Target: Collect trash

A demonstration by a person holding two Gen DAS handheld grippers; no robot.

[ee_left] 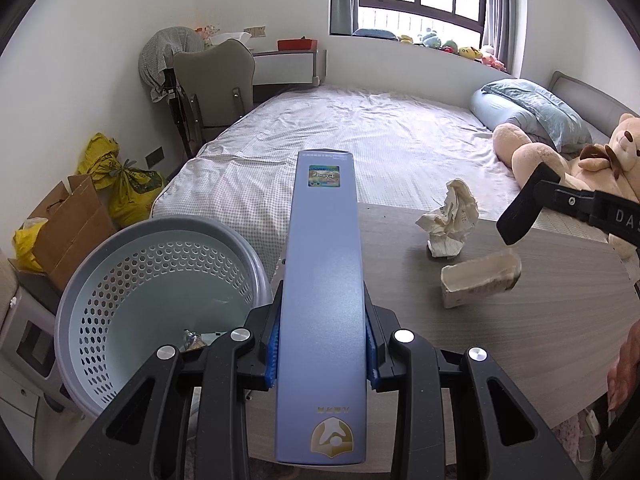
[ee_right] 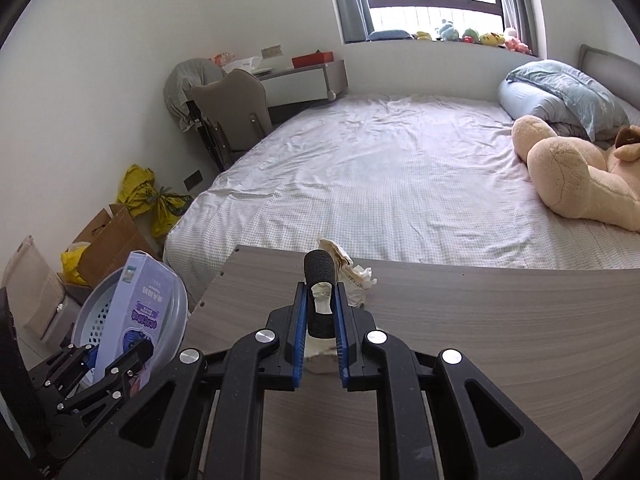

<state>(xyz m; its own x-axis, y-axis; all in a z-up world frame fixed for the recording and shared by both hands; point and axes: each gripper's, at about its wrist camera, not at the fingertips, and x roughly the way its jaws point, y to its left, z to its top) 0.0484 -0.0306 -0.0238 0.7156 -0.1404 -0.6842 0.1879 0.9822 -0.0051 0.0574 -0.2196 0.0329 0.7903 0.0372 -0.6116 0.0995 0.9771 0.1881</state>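
My left gripper [ee_left: 322, 304] is shut on a long blue box [ee_left: 324, 260], its blue pads pressing both sides. The box juts out beside a grey perforated waste basket [ee_left: 100, 264]; the right wrist view shows the box [ee_right: 140, 300] and left gripper [ee_right: 108, 364] in front of the basket [ee_right: 176, 320]. My right gripper [ee_right: 320, 292] is shut on a crushed white paper cup [ee_right: 322, 300], with an unidentifiable black ribbed piece between the pads. In the left view the cup [ee_left: 480, 280] hangs blurred under the right gripper [ee_left: 520, 216], above the wooden table [ee_left: 520, 360]. A crumpled paper ball [ee_left: 452, 220] lies on the table.
Beyond the table is a bed [ee_left: 360, 140] with a teddy bear [ee_left: 560, 160] and a pillow. Yellow bags [ee_left: 120, 184], a brown paper bag [ee_left: 68, 232] and a chair [ee_left: 216, 88] stand on the left. Small scraps lie in the basket. A hand [ee_left: 624, 364] shows at the right edge.
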